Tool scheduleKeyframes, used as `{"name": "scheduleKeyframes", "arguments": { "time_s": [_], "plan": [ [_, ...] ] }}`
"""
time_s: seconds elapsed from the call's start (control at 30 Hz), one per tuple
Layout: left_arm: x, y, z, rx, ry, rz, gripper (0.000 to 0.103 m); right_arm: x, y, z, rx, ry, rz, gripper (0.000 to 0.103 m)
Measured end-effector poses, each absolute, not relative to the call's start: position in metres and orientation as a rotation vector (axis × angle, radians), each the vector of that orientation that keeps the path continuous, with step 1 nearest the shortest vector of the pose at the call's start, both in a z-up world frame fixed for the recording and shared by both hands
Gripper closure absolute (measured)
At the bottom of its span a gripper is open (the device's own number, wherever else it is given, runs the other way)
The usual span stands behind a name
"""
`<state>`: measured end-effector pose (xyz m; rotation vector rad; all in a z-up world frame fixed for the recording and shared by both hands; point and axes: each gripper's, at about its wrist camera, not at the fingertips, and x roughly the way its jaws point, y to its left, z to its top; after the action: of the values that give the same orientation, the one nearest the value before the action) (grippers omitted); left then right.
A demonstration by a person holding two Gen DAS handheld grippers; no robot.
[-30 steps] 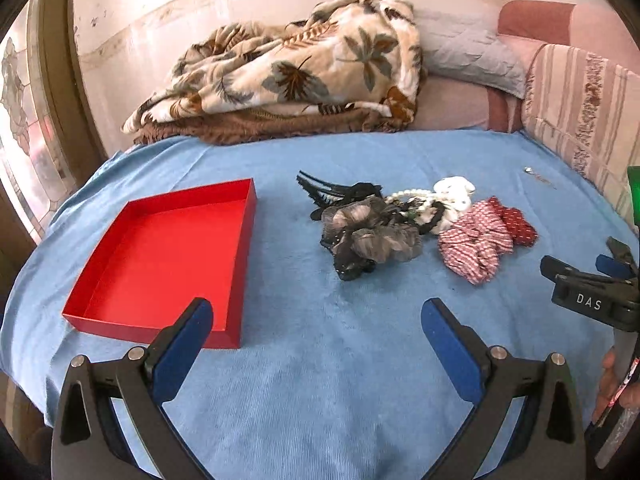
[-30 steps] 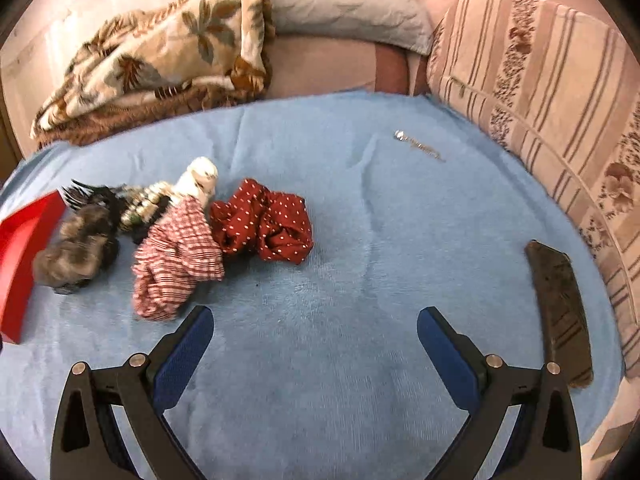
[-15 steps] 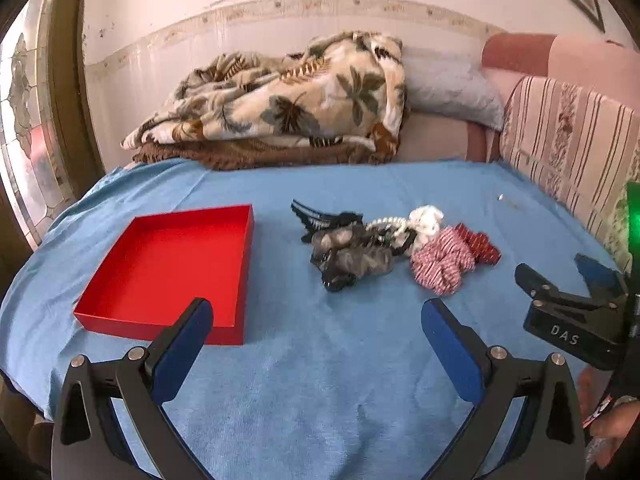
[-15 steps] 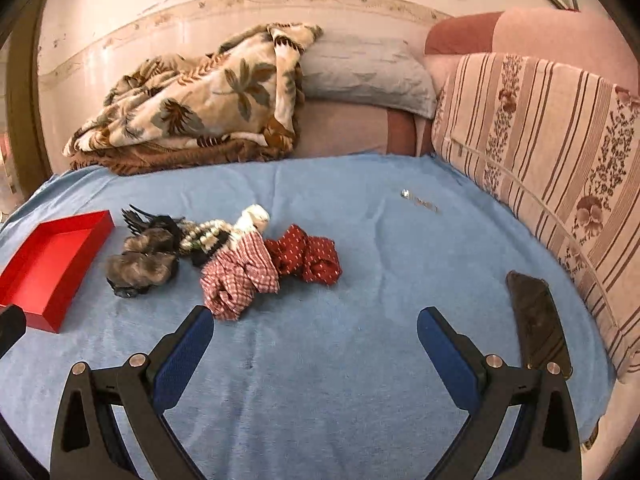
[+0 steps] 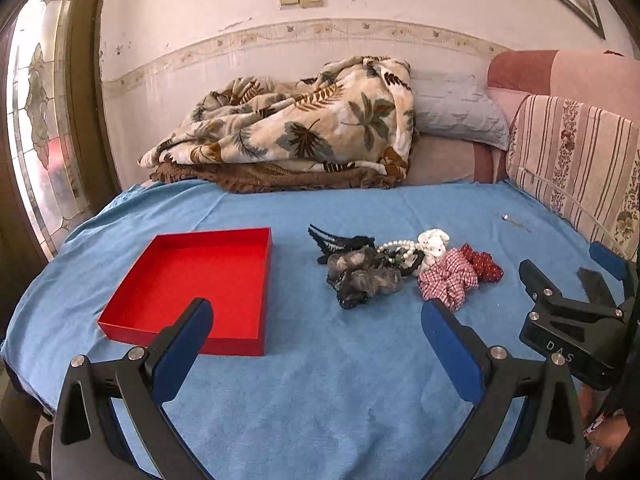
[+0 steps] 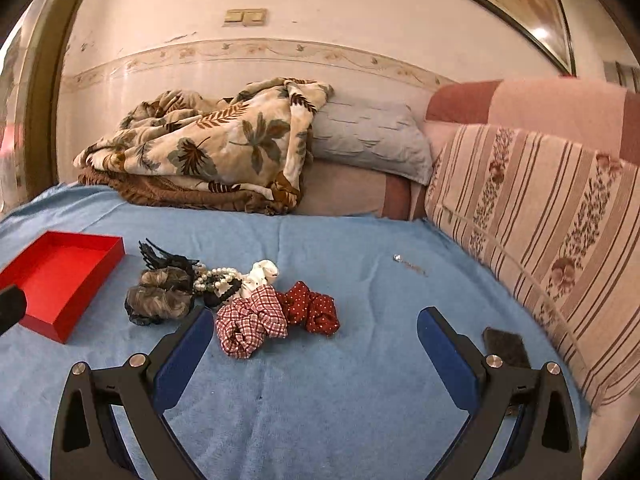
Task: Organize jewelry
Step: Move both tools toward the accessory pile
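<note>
Blue-covered bed (image 5: 320,392) under both tools, jewelry heaped at mid-bed.

Left tool (image 5: 316,330) and right tool (image 6: 314,340) both hang released, fingers spread wide, holding nothing, above bare blue cloth along the near edge. Red tray (image 5: 192,332) sits left of the heap, apart from it. Black hair claw (image 5: 340,240), grey scrunchie (image 5: 364,276), pearl strand (image 5: 396,248), checked scrunchie (image 6: 250,324) and dotted red scrunchie (image 6: 312,312) touch one another. Striped cushion (image 6: 540,232) borders the right edge; a leaf-print blanket (image 5: 304,128) lies along the far edge.

A napped, matt blue cloth (image 5: 320,380) covers the bed. The red tray (image 5: 192,280) looks like smooth matt card. The gingham scrunchie (image 6: 250,326) is woven cloth; the pearl string (image 6: 216,276) shines glossy.
</note>
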<state>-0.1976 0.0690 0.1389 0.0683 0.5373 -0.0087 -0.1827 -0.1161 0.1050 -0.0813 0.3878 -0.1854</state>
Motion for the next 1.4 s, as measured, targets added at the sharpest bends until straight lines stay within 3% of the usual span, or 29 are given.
{"name": "scheduleKeyframes", "arguments": {
  "time_s": [1.3, 1.37, 1.4],
  "plan": [
    [-0.165, 0.097, 0.121, 0.025, 0.654, -0.056, 0.0, -0.152, -0.129, 0.091, 0.077, 0.573, -0.04, 0.0],
    [-0.162, 0.1, 0.123, 0.005, 0.665, -0.077, 0.01, -0.146, -0.129, 0.091, 0.075, 0.591, -0.032, 0.0],
    [-0.158, 0.101, 0.124, 0.0, 0.678, -0.093, 0.021, -0.142, -0.129, 0.091, 0.07, 0.6, -0.029, 0.0]
  ]
}}
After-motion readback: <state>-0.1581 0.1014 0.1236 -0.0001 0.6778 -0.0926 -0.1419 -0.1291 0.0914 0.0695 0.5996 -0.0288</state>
